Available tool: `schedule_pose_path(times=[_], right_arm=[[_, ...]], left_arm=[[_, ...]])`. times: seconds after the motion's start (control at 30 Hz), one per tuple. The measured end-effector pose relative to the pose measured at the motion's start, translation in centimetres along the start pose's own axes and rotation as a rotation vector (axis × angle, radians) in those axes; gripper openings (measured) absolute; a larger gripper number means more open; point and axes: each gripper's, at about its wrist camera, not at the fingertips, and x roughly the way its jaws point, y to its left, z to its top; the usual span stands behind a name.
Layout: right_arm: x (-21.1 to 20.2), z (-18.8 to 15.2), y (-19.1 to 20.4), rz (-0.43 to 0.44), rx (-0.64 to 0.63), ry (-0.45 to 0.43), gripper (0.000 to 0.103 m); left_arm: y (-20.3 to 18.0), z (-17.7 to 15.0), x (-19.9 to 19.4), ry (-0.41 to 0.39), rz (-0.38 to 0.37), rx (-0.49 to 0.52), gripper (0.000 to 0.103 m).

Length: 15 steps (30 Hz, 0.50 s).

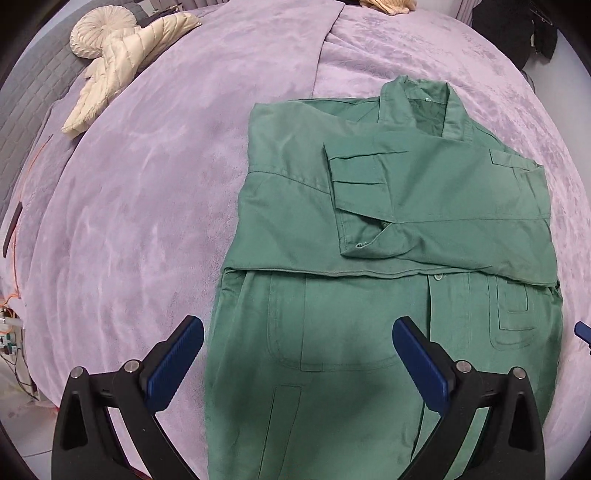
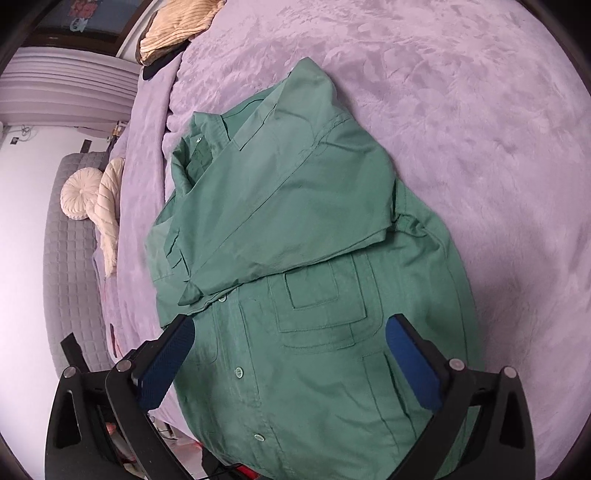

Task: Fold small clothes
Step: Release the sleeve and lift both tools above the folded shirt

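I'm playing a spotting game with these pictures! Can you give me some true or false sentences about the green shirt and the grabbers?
1. The shirt lies on a purple blanket. True.
2. The left gripper is squeezing the shirt. False: its jaws stand wide open, holding nothing.
3. A sleeve is folded across the shirt's chest. True.
4. The right gripper is shut. False: it is open above the shirt.
5. A cream round pillow sits near the bed's far edge. True.
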Motion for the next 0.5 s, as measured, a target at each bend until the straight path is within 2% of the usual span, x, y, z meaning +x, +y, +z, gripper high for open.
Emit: schedule_pose_path(times=[0.13, 0.27, 0.5], right_arm=[[1.1, -1.3, 0.4, 0.008, 0.011, 0.049, 0.103], [2.3, -2.7, 0.9, -0.047, 0.014, 0.079, 0.103], [4.0, -5.2, 1.4, -0.088, 0.052, 0.090, 0.103]], left_arm=[[1.0, -1.0, 0.2, 0.019, -0.030, 0.023, 0.102], [2.6, -1.8, 0.9, 0.042, -0.046, 0.022, 0.102], [4.4, -2.7, 2.5, 0.076, -0.065, 0.055, 0.102]])
